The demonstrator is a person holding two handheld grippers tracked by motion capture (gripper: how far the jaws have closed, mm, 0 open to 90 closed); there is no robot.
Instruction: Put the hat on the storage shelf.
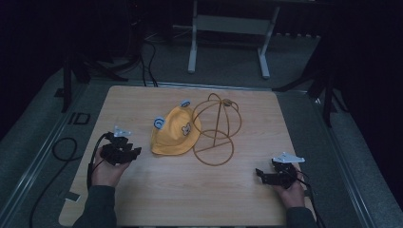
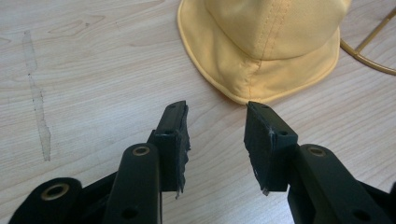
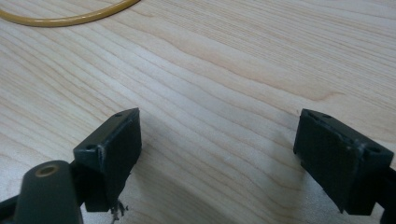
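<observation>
Sitting near the middle of the desk [image 1: 142, 199], a bit toward the left edge, the yellow hat [image 1: 174, 133] is seen lying flat with the wire hat stand [image 1: 216, 128] touching it on the right. The left gripper [image 2: 216, 109] is held with jaws partly apart and nothing gripped, tips just short of the hat's brim. Near the front right corner, the right gripper [image 3: 218, 126] is parked wide open over bare wood, nothing in it.

From high above my near side, one camera looks forward and down over the whole desk [image 1: 142, 199]. My claw cameras skim close above its wood, both catching the wire stand [image 1: 216, 133].
</observation>
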